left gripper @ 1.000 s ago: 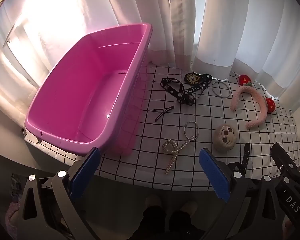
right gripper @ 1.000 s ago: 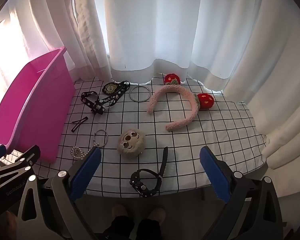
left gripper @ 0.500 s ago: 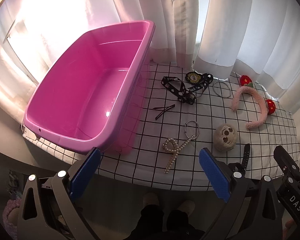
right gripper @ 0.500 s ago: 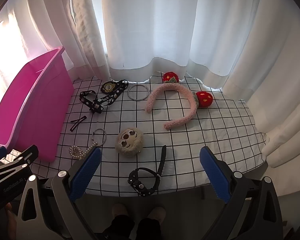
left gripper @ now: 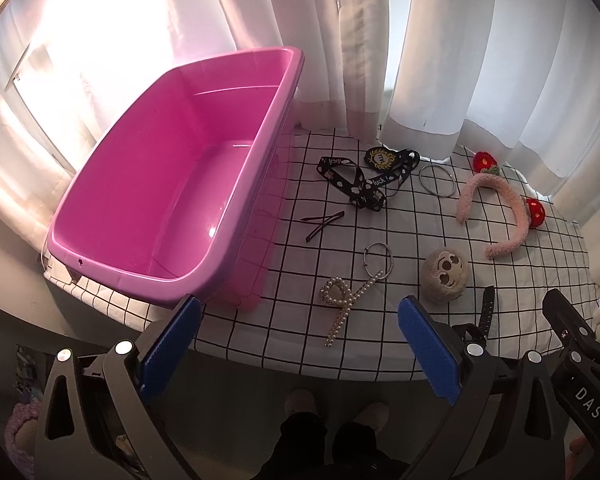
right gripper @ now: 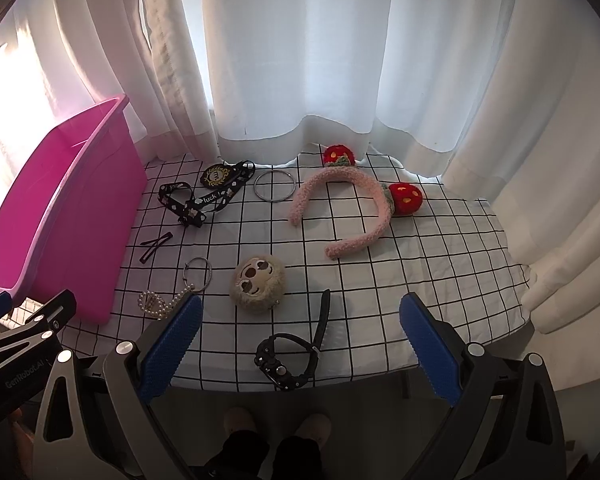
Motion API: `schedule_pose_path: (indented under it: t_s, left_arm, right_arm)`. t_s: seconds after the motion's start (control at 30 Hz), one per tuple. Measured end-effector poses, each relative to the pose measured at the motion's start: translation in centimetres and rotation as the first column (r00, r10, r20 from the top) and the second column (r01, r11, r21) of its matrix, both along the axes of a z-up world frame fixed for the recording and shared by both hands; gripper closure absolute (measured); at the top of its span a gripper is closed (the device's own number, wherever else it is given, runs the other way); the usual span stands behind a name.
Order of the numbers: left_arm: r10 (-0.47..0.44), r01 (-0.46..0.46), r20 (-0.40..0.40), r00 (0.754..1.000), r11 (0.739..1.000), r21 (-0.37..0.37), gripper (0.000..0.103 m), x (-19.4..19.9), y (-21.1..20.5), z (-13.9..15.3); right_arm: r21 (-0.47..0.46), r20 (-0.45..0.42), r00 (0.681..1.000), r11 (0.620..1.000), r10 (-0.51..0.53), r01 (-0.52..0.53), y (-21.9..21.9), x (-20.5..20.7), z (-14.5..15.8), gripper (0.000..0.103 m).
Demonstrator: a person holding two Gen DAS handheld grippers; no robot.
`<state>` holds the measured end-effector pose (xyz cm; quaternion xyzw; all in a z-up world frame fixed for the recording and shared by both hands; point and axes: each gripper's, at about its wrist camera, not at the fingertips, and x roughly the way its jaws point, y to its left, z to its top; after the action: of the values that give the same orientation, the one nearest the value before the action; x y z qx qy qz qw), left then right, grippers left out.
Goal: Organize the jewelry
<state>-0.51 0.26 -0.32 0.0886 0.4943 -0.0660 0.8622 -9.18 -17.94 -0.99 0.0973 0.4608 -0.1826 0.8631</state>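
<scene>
Both grippers are hovering off the near edge of the worktop (right gripper: pixel 440 240), the left gripper (left gripper: pixel 298 344) and the right gripper (right gripper: pixel 298 344) each with jaws standing wide apart and gripping nothing. The pink bin (left gripper: pixel 172 184) is sitting empty at about 10 o'clock in the left wrist view. All the jewelry is lying loose on the checked cloth: the pearl bow clip (left gripper: pixel 340 300) nearest the left jaws, the black watch (right gripper: pixel 292 356) at 6 o'clock near the worktop's edge in the right view, the fuzzy headband (right gripper: pixel 348 208) at 1 o'clock.

The watch is looking the riskiest: a clumsy nudge could be pushing it off the edge. The thin hairpins (left gripper: pixel 322 222) and pearl strand are probably slipping easily from wide pads, and pinching the cloth could drag everything.
</scene>
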Motion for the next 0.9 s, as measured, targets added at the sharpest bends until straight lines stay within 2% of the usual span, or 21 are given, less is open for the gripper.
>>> schedule_pose_path:
  t_s: [0.9]
  left_arm:
    - [-0.007, 0.007, 0.006, 1.0, 1.0, -0.003, 0.006, 0.24, -0.21, 0.17]
  right_arm:
    - [-0.003, -0.002, 1.0, 1.0, 0.004, -0.004, 0.13, 0.39, 0.22, 0.009]
